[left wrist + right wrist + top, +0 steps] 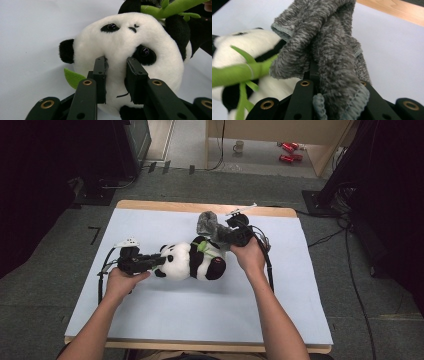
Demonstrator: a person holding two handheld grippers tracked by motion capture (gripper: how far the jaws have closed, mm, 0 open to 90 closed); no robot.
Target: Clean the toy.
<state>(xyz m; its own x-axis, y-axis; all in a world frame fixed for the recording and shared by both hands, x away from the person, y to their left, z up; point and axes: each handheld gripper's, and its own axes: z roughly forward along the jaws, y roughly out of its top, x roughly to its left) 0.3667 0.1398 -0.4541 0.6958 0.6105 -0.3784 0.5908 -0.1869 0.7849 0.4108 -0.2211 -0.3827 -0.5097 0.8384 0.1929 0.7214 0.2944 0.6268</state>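
Note:
A black-and-white plush panda lies on its side in the middle of the pale blue table, with a green bamboo sprig on its belly. My left gripper is shut on the panda's face; both pads press into the white fur of the muzzle. My right gripper is shut on a grey fuzzy cloth, which stands up in folds just above the panda's body. In the right gripper view the cloth drapes over the jaws and hides their tips, with the bamboo sprig at the left.
The table's wooden edge runs along the far side. Cables trail from both grippers over the table. On the floor beyond stand a mug and red cans. Dark equipment flanks both sides.

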